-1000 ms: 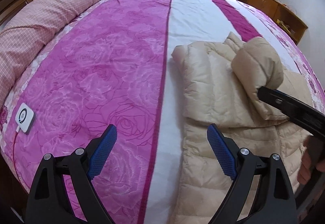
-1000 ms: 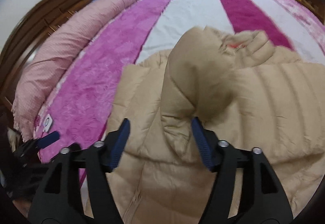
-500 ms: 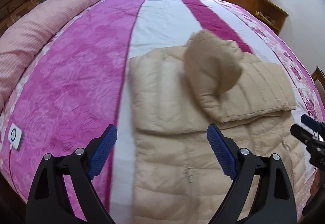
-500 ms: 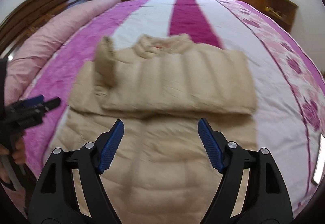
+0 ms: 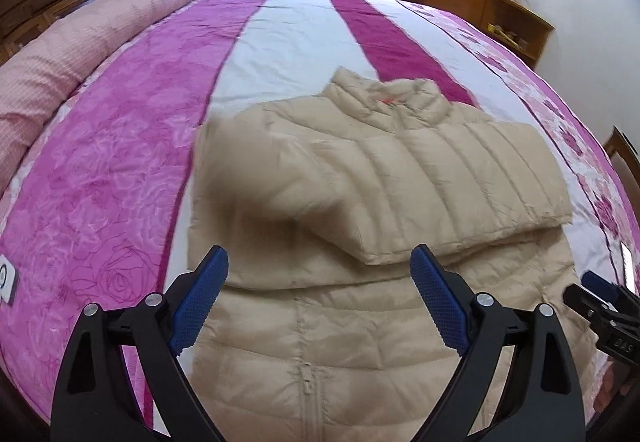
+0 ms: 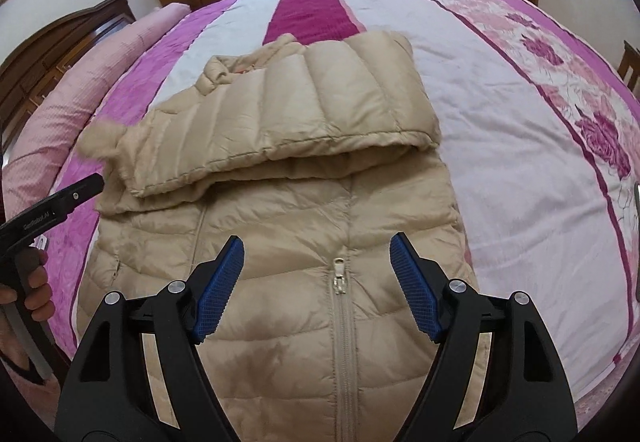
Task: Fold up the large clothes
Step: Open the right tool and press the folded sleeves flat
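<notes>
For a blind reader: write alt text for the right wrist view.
A beige puffer jacket lies zipped on a pink-striped bed, sleeves folded across its chest. The open right hand-held gripper hangs over the zipper, holding nothing. The left hand-held gripper shows at the left edge.

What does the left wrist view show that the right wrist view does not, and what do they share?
Left wrist only: a white controller at the bed's left edge. Right wrist only: the zipper pull, and a hand holding the left gripper. Both: the beige puffer jacket with sleeves folded across, the pink quilt, and the right gripper, jaws open, empty.
</notes>
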A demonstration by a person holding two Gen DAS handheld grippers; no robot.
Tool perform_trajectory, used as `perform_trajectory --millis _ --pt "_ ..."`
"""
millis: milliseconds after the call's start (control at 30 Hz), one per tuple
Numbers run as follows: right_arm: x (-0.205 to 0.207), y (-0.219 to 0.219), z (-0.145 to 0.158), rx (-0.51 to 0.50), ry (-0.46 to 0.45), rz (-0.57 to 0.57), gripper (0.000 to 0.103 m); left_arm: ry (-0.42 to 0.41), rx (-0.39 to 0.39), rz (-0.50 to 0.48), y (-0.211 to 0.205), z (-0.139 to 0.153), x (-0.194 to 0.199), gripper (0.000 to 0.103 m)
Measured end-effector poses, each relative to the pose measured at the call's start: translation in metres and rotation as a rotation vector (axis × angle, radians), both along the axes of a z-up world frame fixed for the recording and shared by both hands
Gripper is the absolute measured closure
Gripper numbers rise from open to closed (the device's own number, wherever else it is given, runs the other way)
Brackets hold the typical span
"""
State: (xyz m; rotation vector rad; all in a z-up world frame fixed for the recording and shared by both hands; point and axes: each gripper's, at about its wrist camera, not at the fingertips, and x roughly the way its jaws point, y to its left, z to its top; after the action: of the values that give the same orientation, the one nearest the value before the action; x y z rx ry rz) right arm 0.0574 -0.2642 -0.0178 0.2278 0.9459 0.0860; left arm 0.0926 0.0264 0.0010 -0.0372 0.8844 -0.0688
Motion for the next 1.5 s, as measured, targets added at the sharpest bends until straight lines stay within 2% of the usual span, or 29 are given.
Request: perform_trajectory --millis 233,333,367,400,433,467,500,567,633,667,800,933,1000,1133,1167,1200,1267,1500 --pt "0.004 -0.004 -0.007 0.008 0.012 -0.012 0.028 -0.033 -0.036 0.107 0.037 -0.005 -0.002 0.016" --pt "0.006 -0.003 -0.011 0.006 0.018 -0.015 0.028 -0.012 -0.105 0.137 0.052 -0.008 0.007 0.025" --pt "0.007 -0.004 -0.012 0.015 0.015 -0.022 0.028 0.004 -0.133 0.138 0.056 -0.011 0.014 0.031" --pt "0.008 -0.005 -0.012 0.026 0.008 -0.031 0.028 0.017 -0.141 0.138 0.057 -0.014 0.019 0.043" --pt "0.009 -0.006 -0.011 0.034 0.002 -0.036 0.028 0.03 -0.146 0.136 0.057 -0.017 0.023 0.05" --pt "0.011 -0.007 -0.009 0.041 -0.01 -0.039 0.028 0.052 -0.146 0.133 0.056 -0.022 0.029 0.069" --pt "0.013 -0.008 -0.006 0.046 -0.028 -0.037 0.028 0.064 -0.119 0.137 0.055 -0.025 0.033 0.082" --pt "0.018 -0.008 0.001 0.046 -0.065 -0.025 0.028 0.066 -0.032 0.148 0.052 -0.028 0.039 0.084" --pt "0.025 -0.008 0.009 0.045 -0.101 -0.021 0.028 0.045 0.051 0.156 0.05 -0.028 0.041 0.084" --pt "0.032 -0.008 0.012 0.041 -0.118 -0.021 0.028 0.046 0.066 0.162 0.052 -0.029 0.042 0.084" --pt "0.062 -0.006 0.005 0.008 -0.101 -0.039 0.028 0.076 0.082 0.178 0.061 -0.035 0.048 0.084" --pt "0.096 -0.003 -0.027 -0.058 -0.012 -0.045 0.028 0.113 0.096 0.195 0.067 -0.048 0.057 0.083" --pt "0.103 0.0 -0.038 -0.091 0.002 -0.035 0.028 0.12 0.102 0.19 0.067 -0.054 0.061 0.081" --pt "0.107 -0.002 -0.039 -0.083 0.005 -0.042 0.028 0.11 0.136 0.167 0.063 -0.058 0.066 0.079" --pt "0.105 -0.005 -0.037 -0.074 0.003 -0.043 0.028 0.103 0.137 0.165 0.064 -0.056 0.064 0.074" --pt "0.101 -0.007 -0.034 -0.065 -0.001 -0.045 0.028 0.091 0.133 0.16 0.065 -0.052 0.06 0.064" --pt "0.086 -0.015 -0.025 -0.041 -0.018 -0.041 0.028 0.067 0.118 0.147 0.069 -0.044 0.05 0.052" --pt "0.014 -0.032 -0.004 -0.028 -0.035 0.001 0.027 0.05 0.059 0.09 0.079 -0.025 -0.003 0.037"
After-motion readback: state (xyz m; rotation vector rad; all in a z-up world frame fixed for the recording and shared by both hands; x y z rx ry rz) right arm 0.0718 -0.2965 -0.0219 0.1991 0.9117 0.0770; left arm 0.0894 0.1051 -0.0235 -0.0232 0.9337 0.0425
